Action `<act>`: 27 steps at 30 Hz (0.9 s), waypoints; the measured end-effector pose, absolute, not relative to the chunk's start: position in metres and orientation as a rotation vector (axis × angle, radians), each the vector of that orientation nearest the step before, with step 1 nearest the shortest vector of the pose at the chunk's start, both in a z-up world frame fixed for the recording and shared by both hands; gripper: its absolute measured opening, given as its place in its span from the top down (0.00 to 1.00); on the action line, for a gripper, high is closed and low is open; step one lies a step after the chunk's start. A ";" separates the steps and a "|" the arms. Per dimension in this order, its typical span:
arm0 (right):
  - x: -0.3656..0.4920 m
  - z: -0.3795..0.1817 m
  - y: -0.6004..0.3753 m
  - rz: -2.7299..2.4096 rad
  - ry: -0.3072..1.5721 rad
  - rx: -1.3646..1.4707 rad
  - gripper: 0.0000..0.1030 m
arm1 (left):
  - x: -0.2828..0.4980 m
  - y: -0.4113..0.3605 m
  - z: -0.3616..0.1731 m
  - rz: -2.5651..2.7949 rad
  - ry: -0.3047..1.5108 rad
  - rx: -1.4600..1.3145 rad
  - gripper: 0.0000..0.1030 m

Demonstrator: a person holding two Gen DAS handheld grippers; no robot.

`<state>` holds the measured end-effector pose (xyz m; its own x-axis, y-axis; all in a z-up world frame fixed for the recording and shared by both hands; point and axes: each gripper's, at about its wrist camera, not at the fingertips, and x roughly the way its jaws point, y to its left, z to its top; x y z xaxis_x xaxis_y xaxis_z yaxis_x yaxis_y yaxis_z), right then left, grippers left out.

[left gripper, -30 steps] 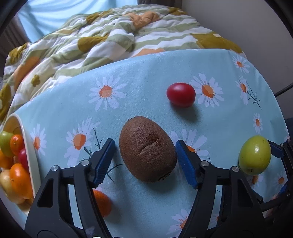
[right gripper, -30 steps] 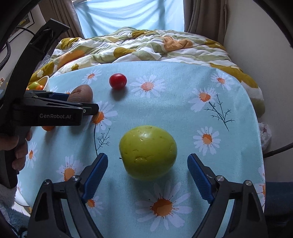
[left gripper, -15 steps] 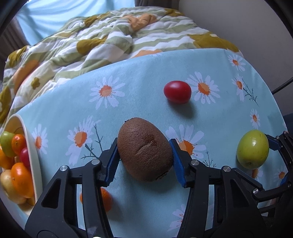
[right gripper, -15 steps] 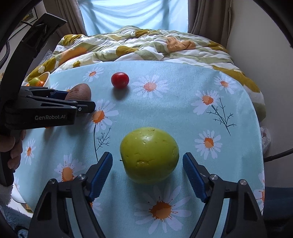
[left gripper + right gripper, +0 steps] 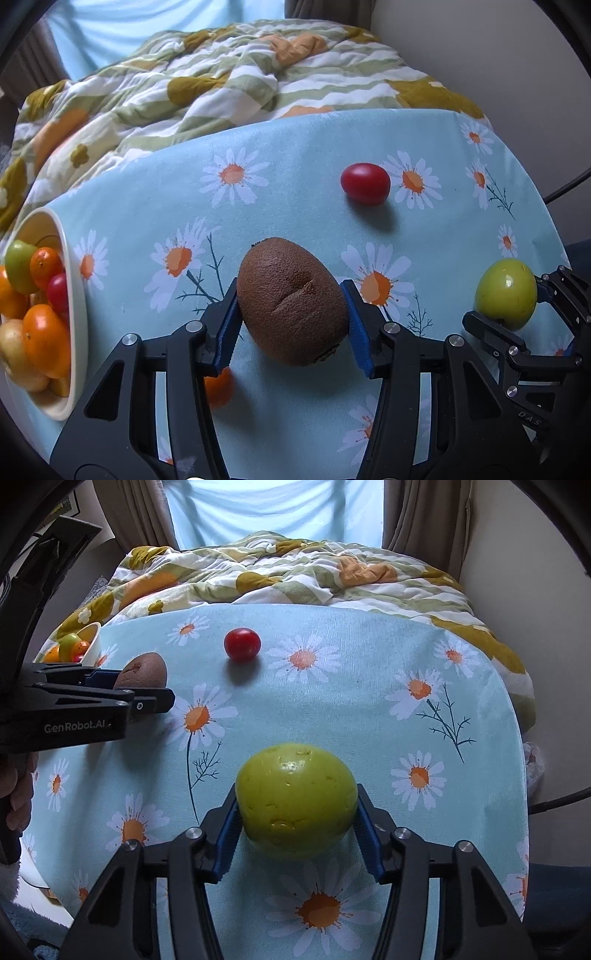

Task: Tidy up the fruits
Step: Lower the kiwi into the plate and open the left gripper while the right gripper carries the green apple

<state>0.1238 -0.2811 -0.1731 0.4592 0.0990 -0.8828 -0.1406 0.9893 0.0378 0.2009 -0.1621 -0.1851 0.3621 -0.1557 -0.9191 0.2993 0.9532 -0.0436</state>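
left gripper (image 5: 291, 325): blue pads pressed on both sides of the brown kiwi (image 5: 291, 301); jaws have just been closing; kiwi sits on the counter (image 5: 295, 192), mid-front
right gripper (image 5: 297, 829): clamped on the green apple (image 5: 295, 801); jaws have just been closing onto it; apple rests on the daisy cloth, near the right edge in the left view
red tomato (image 5: 365, 183): loose on the counter, beyond the kiwi, well apart from both grippers
orange fruit (image 5: 218, 386): partly hidden under the left gripper's left finger
bowl (image 5: 77, 317): cream, at the counter's left edge; holds orange, green, red and yellowish fruits
quilt (image 5: 221, 81): rumpled, green-and-mustard, behind the counter
hand (image 5: 16, 794): grips the left gripper's handle
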 end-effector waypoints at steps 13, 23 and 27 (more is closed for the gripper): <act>0.119 -0.140 -0.267 0.214 1.028 -0.070 0.50 | 0.183 -0.141 -0.143 -0.237 1.095 0.066 0.45; 0.122 -0.101 -0.243 0.306 0.989 -0.084 0.50 | 0.164 -0.103 -0.097 -0.159 1.021 -0.028 0.45; 0.127 -0.089 -0.225 0.335 0.967 -0.091 0.50 | 0.160 -0.079 -0.082 -0.131 0.989 -0.047 0.45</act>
<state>0.1270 -0.2251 -0.0893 0.5205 0.2392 -0.8197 -0.3197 0.9447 0.0727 0.1600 -0.0790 -0.0818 0.5420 -0.1321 -0.8299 0.0889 0.9910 -0.0997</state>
